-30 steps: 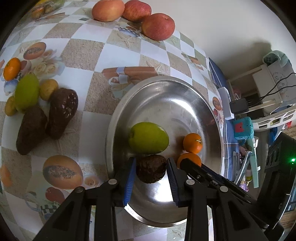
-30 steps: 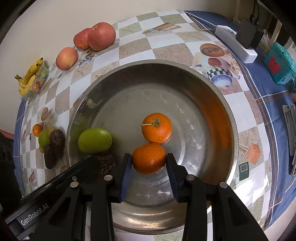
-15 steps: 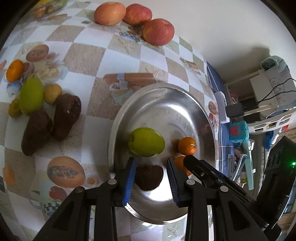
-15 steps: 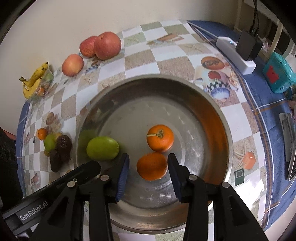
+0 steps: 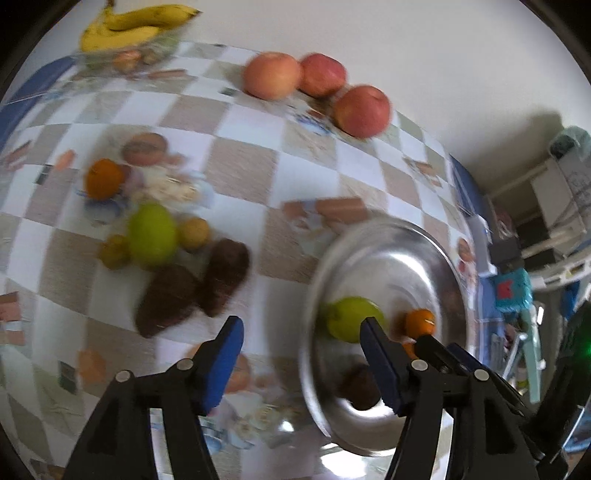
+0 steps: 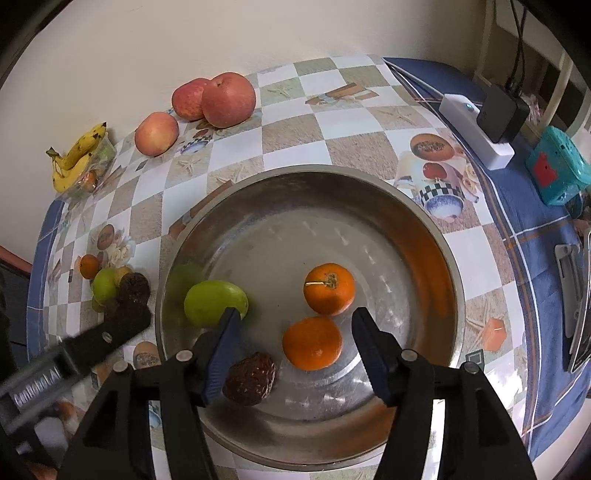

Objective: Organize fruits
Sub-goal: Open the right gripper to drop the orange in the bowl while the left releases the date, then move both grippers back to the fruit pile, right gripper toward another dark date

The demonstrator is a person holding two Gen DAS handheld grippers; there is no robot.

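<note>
A steel bowl [image 6: 314,171] holds a green fruit [image 6: 214,302], two oranges [image 6: 328,289] and a dark brown fruit [image 6: 251,378]. My right gripper [image 6: 295,317] hangs over the bowl with its jaws opening. The nearer orange [image 6: 312,343] lies below and between them, untouched. In the blurred left wrist view my left gripper [image 5: 303,328] is opening too, above the bowl's left rim [image 5: 314,280] with nothing between its fingers. The brown fruit [image 5: 360,387] rests in the bowl behind its right finger.
A pile on the cloth left of the bowl holds two dark brown fruits [image 5: 166,299], a green one [image 5: 151,234], an orange [image 5: 103,179] and small yellow ones. Three apples [image 5: 321,74] and bananas [image 5: 129,26] lie by the wall. A power strip [image 6: 476,125] sits at the right.
Both grippers have opened. The left one let go of the brown fruit and rose away to the left. The right one released the orange, which stays in the bowl.
</note>
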